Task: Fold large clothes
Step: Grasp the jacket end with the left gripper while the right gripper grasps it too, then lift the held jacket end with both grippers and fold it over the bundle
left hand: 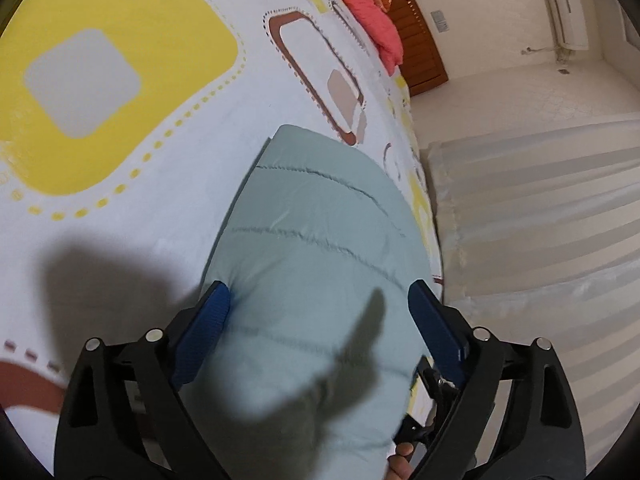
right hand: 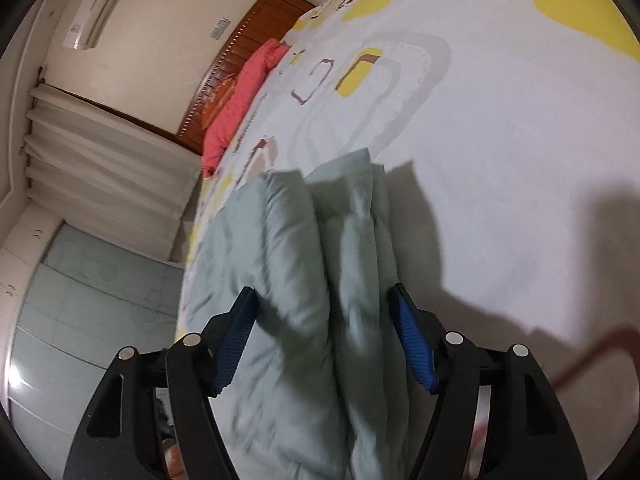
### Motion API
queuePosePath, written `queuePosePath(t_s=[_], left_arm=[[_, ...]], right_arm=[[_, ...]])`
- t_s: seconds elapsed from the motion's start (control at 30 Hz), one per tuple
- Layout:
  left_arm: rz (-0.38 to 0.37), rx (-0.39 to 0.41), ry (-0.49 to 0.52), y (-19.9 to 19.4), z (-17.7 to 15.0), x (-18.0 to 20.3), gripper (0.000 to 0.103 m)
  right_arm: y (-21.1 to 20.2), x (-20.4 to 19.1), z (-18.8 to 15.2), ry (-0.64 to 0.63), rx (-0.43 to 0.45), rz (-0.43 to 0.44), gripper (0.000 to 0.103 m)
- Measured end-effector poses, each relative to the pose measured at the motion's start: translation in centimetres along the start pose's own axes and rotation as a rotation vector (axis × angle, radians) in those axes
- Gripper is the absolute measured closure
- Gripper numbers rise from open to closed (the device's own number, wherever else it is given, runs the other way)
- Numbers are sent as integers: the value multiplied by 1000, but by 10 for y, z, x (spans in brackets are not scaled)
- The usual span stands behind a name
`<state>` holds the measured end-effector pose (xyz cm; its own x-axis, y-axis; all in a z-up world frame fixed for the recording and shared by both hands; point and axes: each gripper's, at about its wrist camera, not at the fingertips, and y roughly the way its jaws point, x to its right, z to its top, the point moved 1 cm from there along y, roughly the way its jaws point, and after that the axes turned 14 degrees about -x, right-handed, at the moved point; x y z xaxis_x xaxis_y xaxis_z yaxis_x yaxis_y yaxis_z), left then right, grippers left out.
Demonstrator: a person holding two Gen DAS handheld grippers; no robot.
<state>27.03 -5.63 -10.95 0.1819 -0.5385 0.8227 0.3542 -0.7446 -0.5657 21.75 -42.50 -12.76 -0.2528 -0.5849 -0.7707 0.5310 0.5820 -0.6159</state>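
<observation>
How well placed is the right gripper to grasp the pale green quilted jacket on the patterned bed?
Probably yes. The right gripper has its blue pads either side of the folded pale green quilted jacket, nothing blocking; whether they already press it is unclear.

Patterned bedspread [left hand: 120, 208], wooden headboard [left hand: 420, 44], pale curtains [right hand: 104, 168], wall air-conditioner [right hand: 100, 4].

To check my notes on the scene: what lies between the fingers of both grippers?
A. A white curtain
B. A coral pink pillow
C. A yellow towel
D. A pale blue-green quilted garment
D: the pale blue-green quilted garment lies on the patterned bed sheet between the blue pads of the left gripper, and the right gripper straddles its folded layers too.
</observation>
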Motion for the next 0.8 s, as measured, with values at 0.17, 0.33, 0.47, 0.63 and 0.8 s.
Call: queuePosePath(t_s=[0.17, 0.33, 0.47, 0.63, 0.8], left_arm=[[54, -43, -46, 20, 10, -18, 12], [99, -18, 39, 24, 7, -11, 20], [107, -11, 71, 23, 4, -9, 21], [111, -19, 96, 25, 7, -5, 21], [119, -21, 123, 24, 5, -3, 40]], right_arm=[[21, 13, 7, 16, -19, 30, 28], [26, 6, 1, -44, -14, -18, 39], [26, 9, -7, -28, -32, 34, 59], [25, 14, -15, -10, -15, 96, 70], [23, 11, -20, -18, 4, 99, 73]])
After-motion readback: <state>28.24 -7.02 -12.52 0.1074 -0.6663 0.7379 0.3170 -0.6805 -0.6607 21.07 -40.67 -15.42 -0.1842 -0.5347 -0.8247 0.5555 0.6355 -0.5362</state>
